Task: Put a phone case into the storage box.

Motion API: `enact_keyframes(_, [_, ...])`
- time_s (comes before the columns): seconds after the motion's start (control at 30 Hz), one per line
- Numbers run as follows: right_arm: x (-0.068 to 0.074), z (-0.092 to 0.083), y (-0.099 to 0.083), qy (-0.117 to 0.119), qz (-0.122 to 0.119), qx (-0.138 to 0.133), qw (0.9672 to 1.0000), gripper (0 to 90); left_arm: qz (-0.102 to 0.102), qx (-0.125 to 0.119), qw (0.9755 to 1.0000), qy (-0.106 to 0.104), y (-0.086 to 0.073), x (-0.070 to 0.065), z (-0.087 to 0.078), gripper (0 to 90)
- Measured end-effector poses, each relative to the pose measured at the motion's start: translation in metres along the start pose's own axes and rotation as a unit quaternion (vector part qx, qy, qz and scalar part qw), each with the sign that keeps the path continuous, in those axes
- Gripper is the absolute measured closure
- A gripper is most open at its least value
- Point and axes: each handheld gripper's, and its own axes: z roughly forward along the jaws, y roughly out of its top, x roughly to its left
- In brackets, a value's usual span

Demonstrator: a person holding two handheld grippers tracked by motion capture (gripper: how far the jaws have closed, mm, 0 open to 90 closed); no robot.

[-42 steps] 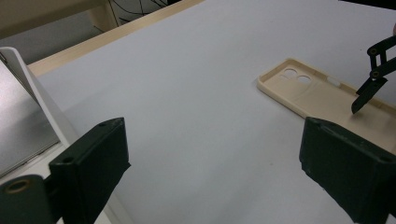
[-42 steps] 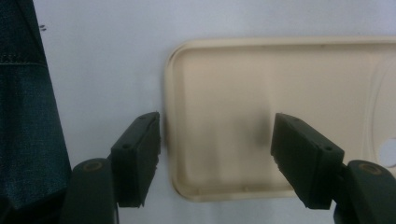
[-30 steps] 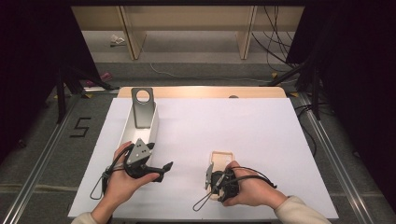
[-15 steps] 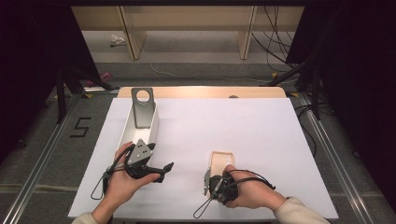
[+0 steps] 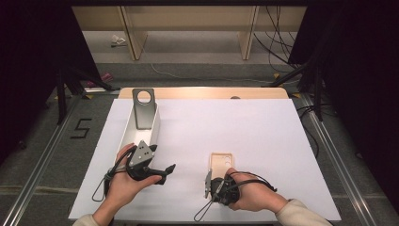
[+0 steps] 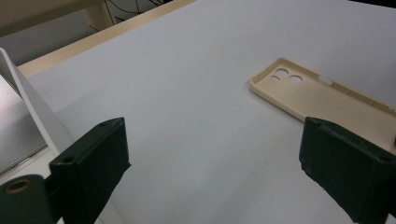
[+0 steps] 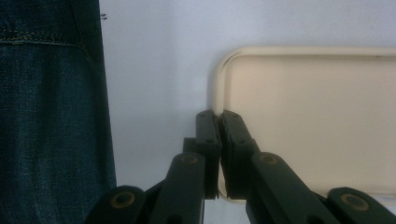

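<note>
A beige phone case (image 5: 221, 161) lies hollow side up on the white table, camera holes at its far end. My right gripper (image 5: 217, 176) points at its near end. In the right gripper view the jaws (image 7: 218, 116) have just been closing and now pinch the case's (image 7: 317, 126) raised rim by the corner. My left gripper (image 5: 167, 173) rests to the left, aimed rightward at the case. Its jaws (image 6: 215, 140) stand wide open with only bare table between them, and the case (image 6: 327, 100) lies beyond its right jaw.
A long white tray (image 5: 154, 127) runs along the table's left side, holding a grey metal plate with a round hole (image 5: 143, 106); its wall (image 6: 28, 98) stands beside my left jaw. Denim-clad leg (image 7: 51, 116) shows past the table's near edge. A wooden strip (image 5: 202, 92) borders the far edge.
The right gripper's jaws have come together on the case's near rim. Both hands and the case have stayed where they were.
</note>
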Motion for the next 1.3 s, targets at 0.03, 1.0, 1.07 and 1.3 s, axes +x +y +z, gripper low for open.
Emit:
enact_keyframes(0.03, [0.0, 0.0, 0.0, 0.002, 0.003, 0.0, 1.0, 87.2, 0.0, 0.0, 1.0, 0.0, 0.0, 0.0, 0.0, 7.9])
enact_keyframes(1.0, [-0.017, -0.025, -0.025, 0.02, 0.062, -0.147, 0.987, 88.0, -0.006, 0.001, 1.0, 0.003, -0.002, 0.002, 0.0, 9.6])
enact_keyframes(1.07, [-0.018, -0.027, -0.027, 0.017, 0.066, -0.161, 0.9846, 88.0, -0.006, 0.001, 1.0, 0.003, -0.002, 0.002, 0.0, 9.6])
enact_keyframes(1.3, [-0.022, -0.035, -0.032, 0.002, 0.084, -0.214, 0.9732, 88.1, -0.007, -0.001, 1.0, 0.003, -0.001, 0.002, 0.0, 9.7])
